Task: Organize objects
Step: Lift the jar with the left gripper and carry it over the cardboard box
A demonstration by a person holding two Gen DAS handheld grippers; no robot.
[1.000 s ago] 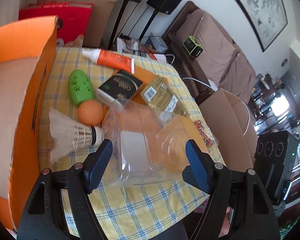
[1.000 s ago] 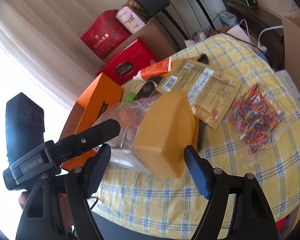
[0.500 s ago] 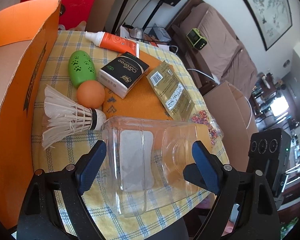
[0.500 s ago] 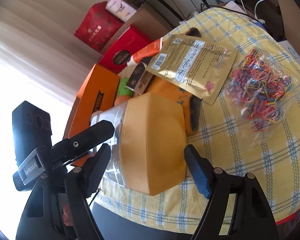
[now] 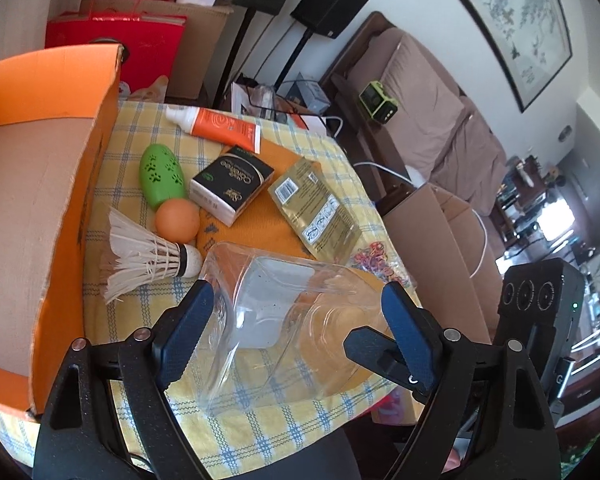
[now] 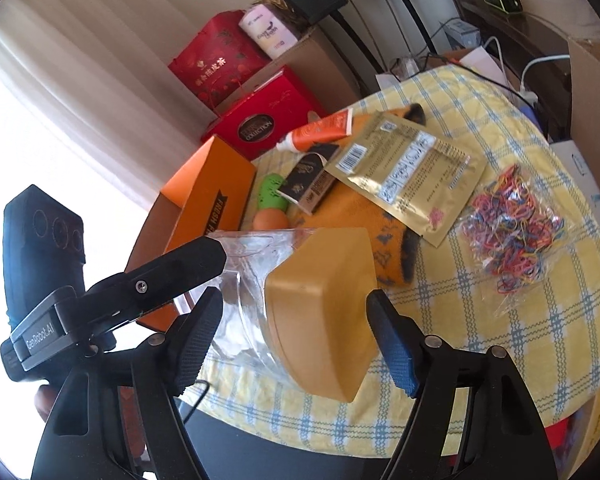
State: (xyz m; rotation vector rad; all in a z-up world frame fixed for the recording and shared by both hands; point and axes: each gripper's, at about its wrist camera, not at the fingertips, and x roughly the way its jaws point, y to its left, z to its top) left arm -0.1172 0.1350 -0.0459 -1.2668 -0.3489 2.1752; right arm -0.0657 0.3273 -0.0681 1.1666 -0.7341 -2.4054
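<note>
Two grippers frame one clear plastic jar that lies on its side near the front edge of the yellow checked tablecloth. From the left wrist view, the left gripper straddles the jar's transparent body with its blue-padded fingers spread wide; whether the pads actually touch the plastic cannot be told. From the right wrist view, the right gripper straddles the jar's tan lid, its fingers equally wide apart, the left one beside the clear wall and the right one just clear of the lid's edge. Beyond the jar in the left view, a white shuttlecock lies at about 10 o'clock, with an orange ball and a green oval case past it toward 11. A black tissue pack sits at 12 o'clock on an orange cloth, an orange tube farther back, and a gold foil pouch at 1 o'clock. A bag of coloured rubber bands rests at 2 o'clock in the right view. An open orange cardboard box stands along the left side at 9 o'clock.
</note>
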